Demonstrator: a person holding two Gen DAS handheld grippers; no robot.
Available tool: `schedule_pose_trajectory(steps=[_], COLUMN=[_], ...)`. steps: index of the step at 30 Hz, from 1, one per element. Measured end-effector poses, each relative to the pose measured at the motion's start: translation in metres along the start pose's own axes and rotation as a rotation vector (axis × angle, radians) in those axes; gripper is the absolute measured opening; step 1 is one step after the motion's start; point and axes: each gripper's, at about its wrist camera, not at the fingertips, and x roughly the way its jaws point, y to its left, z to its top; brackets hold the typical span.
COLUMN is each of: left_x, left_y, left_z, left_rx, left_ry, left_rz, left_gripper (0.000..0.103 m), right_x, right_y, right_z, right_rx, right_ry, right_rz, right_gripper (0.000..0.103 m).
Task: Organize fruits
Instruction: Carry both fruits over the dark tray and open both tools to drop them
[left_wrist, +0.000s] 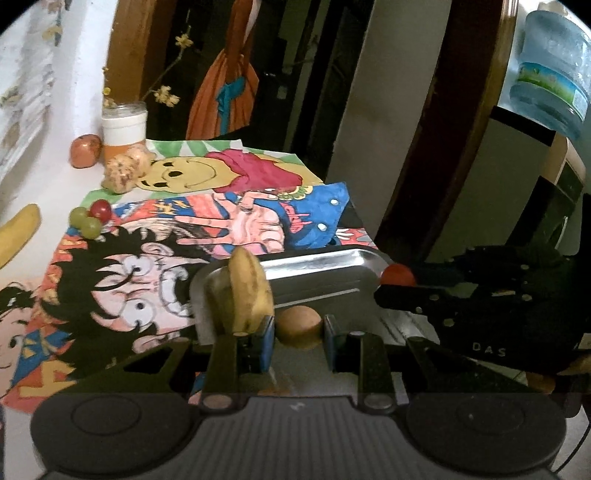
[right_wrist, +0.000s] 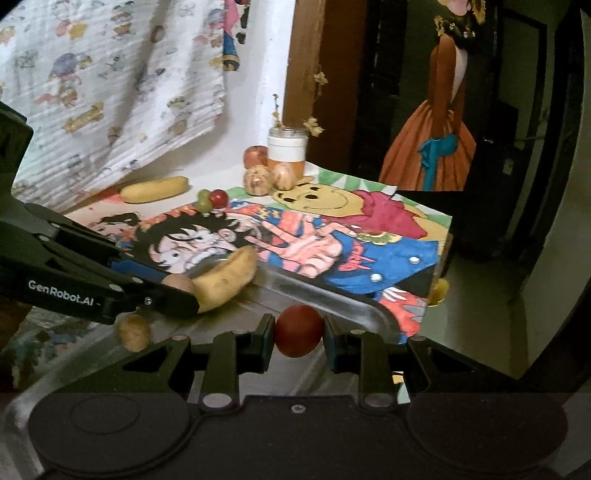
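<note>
A curved yellow banana (right_wrist: 225, 281) lies in the shiny metal tray (right_wrist: 332, 295) at the near edge of the cartoon-printed table (right_wrist: 369, 258); three round grapes (right_wrist: 208, 199) sit toward its far edge

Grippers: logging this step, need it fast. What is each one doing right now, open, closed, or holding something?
Left gripper: closed on a small brown round fruit, above the metal tray.
Right gripper: closed on a red round fruit, above the same tray.

You see two yellow bananas (right_wrist: 227, 280) (right_wrist: 155, 189), three small round grapes (right_wrist: 210, 198), one silver metal tray (right_wrist: 332, 295), and one white jar (right_wrist: 287, 147).
</note>
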Motion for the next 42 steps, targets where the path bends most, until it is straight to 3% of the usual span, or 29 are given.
schedule_pose_trajectory(steps=[15,34,40,42], left_x=[0.026,0.022,-0.001,-0.012], left_y=[-0.007,-0.008,-0.011,-0.012], left_z=[-0.004,-0.004,-0.004,-0.004], left_rx=[0.047,0.015,-0.021,-0.040], left_ry=[0.075,0.079,0.033,0.010], left_rz=[0.037,0.042,0.034,0.033], left_gripper=[0.030,0.031,0.036,0.045], right_x=[0.020,0.009,-0.018,-0.027], right_y=[-0.010,-0.009,-0.006,-0.005], right_z=[-0.011,-0.011,-0.006,-0.004], right_rx=[0.015,0.027,0.036,0.039], right_ry=[0.043,0.036,-0.012,-0.024], right_rz=[0.024,0.009,-0.015,-0.027], right_gripper=[0.030,0.032,0.051,0.059])
